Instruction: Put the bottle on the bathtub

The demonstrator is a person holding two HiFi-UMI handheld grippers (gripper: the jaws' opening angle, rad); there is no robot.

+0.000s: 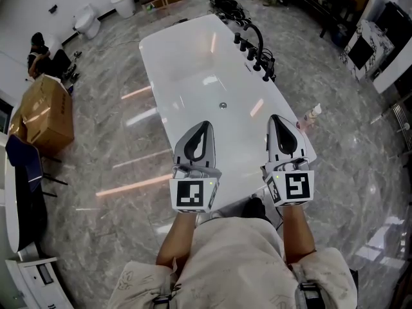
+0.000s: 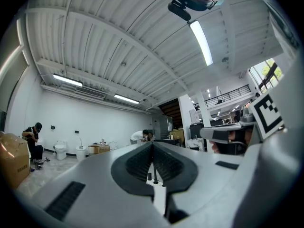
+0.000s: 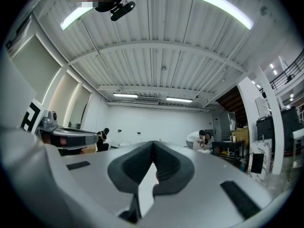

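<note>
Closed and empty, the left gripper (image 1: 205,124) and the right gripper (image 1: 275,116) were held side by side over the near end of the bathtub (image 1: 193,69). Each one had its jaws pressed together at the tips, with nothing between them. The bathtub was white and glossy, with a small drain (image 1: 223,105) in the middle and black taps (image 1: 255,49) along its far right rim. The bottle (image 1: 313,113) stood just beside the right edge of the bathtub, on the floor as far as I could tell, near the right gripper but apart from it. The floor (image 1: 116,172) was grey polished marble. On the left lay a cardboard box (image 1: 48,111), and far left were a toilet (image 1: 87,20) and a crouching person (image 1: 40,51).
</note>
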